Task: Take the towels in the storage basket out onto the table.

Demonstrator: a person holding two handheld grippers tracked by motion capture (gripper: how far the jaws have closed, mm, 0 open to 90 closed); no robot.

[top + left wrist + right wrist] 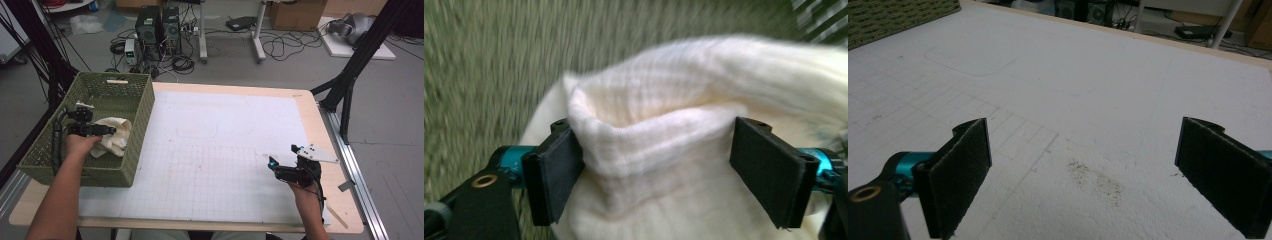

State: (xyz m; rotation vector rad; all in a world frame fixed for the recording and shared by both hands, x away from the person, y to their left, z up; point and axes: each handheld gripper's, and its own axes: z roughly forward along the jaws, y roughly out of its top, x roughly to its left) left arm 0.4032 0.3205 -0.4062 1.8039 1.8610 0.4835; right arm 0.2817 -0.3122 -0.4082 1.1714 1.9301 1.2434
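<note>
A cream cloth [117, 136] lies bunched inside a green woven basket [144, 107] at the table's left edge. My left gripper [106, 131] reaches into the basket from the left and is open. In the left gripper view a raised fold of the cloth [654, 125] stands between the two wide-apart pads [555, 175], touching both, and the basket's weave blurs behind it. My right gripper [273, 163] hovers low over the white gridded mat [210, 165] at the front right. It is open, with nothing between its pads [960, 170] in the right gripper view.
The basket's wall [893, 15] shows far off across the mat. A faint rounded outline [196, 131] is drawn at the mat's middle. The wooden table edge [330, 150] runs along the right; black frame posts [350, 75] stand beyond, and computers and cables [160, 27] sit on the floor.
</note>
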